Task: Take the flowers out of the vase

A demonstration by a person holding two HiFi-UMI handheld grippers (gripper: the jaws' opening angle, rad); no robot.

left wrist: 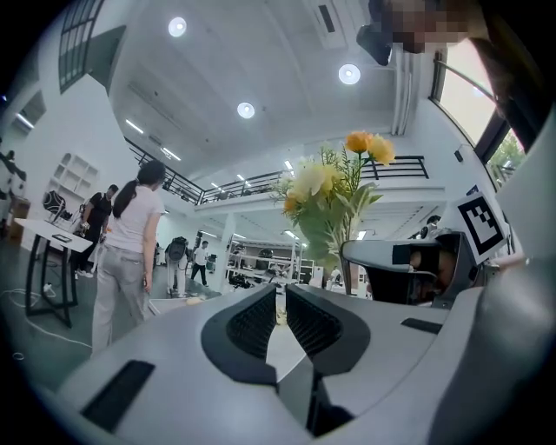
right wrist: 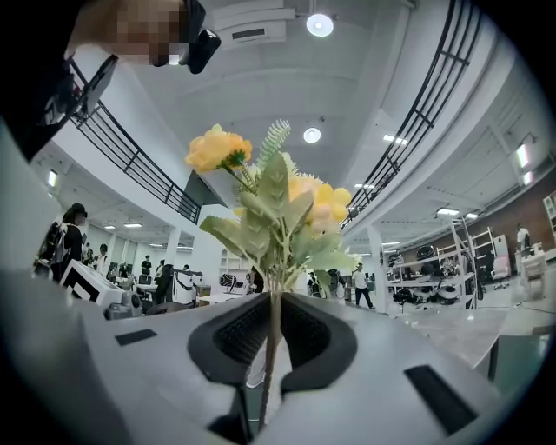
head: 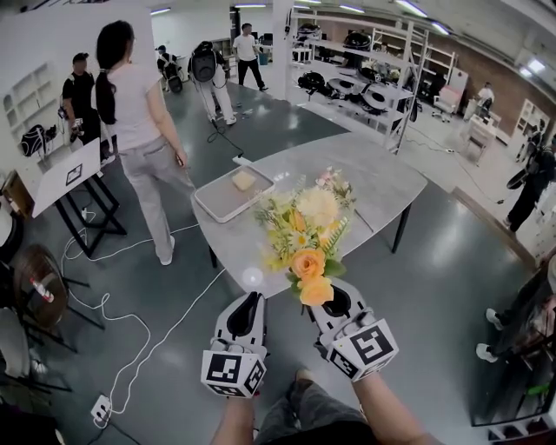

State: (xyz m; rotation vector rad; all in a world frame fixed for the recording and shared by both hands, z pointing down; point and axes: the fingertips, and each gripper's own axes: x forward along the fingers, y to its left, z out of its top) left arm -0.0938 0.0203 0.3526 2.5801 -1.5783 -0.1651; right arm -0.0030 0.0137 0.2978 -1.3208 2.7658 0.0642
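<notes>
Holding the flowers point(head: 308, 230) by the stem in right tongs point(right wrist: 274, 335), left tongs point(left wrist: 282, 317) closed empty, no vase visible: seemingly out, only set-down left.

Bright, even light falls from round ceiling lamps point(left wrist: 348, 74) and long strip lights point(head: 250, 6) overhead. The grey table point(head: 382, 187) shows a small white glare spot near its close edge, and the glossy floor point(head: 434, 287) carries only soft, faint shadows. All three views bow strongly toward their edges, and both gripper views darken to black at the corners. The flowers point(right wrist: 269, 200) appear sharp, while the distant background is slightly soft
</notes>
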